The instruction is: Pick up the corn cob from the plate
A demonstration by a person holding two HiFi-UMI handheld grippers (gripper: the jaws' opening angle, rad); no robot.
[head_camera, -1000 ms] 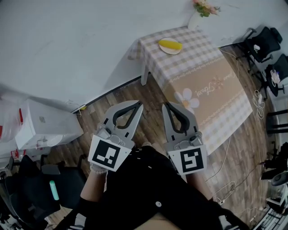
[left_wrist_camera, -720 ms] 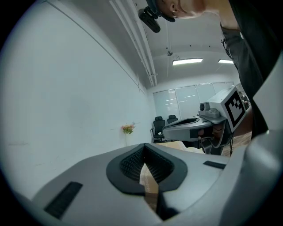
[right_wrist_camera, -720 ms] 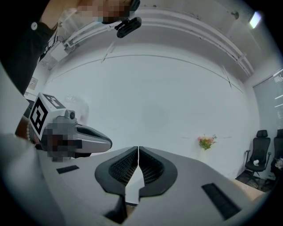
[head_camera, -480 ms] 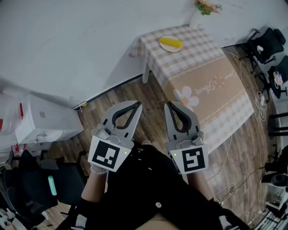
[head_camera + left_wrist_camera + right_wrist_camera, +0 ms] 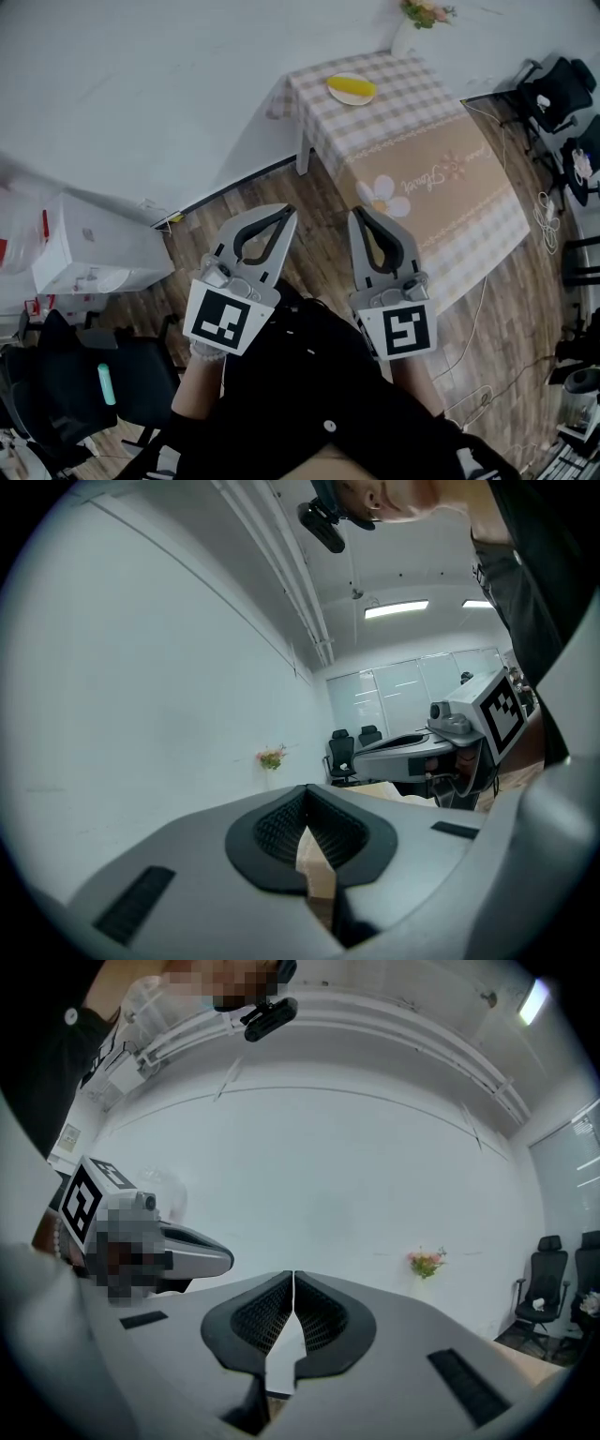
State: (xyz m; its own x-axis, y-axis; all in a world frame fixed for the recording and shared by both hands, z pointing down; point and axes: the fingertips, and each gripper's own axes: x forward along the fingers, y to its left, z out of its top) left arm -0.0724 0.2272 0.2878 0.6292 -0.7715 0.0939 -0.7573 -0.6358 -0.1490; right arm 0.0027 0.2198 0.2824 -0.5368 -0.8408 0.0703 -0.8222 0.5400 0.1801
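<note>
Corn cob (image 5: 352, 90) on plate (image 5: 354, 100) at table's (image 5: 441, 178) far corner, well apart from left gripper (image 5: 290, 213) and right gripper (image 5: 357, 215); both sets of jaws pinched tight, nothing in them.

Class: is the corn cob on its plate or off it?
On it: the corn cob lies across the plate on the checked table.

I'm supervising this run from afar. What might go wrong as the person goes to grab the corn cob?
1. Both the left hand-held gripper and right hand-held gripper are shut; unless one opens, it may shove the corn cob off its plate.
2. The vase stands close behind the plate and might get knocked.
</note>
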